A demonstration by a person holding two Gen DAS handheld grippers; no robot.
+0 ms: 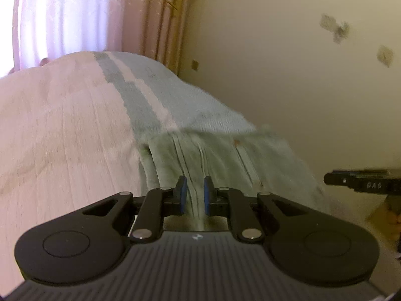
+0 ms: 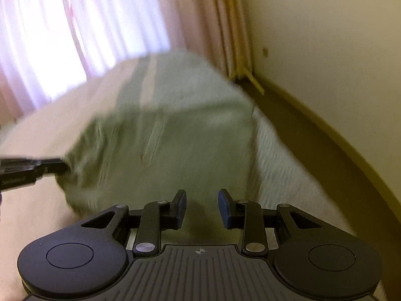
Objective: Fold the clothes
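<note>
Pale green garment [image 1: 213, 155] lies on the bed [image 1: 62, 130], over the blue-and-pink striped cover, near the wall-side edge; motion blur in both views. Left gripper [image 1: 195, 195] narrow, pinching a fold of the garment between its blue pads. Right gripper [image 2: 201, 208] wide apart, nothing between its pads, just at the garment's near edge. Pink curtain [image 1: 75, 12] behind.

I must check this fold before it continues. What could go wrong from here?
1. The left tongs pinch only a narrow bunch of the green garment; it may slip out.
2. The right tongs are open and hold nothing, so that side may sag.
3. The garment lies near the bed's edge and could slide off.
</note>
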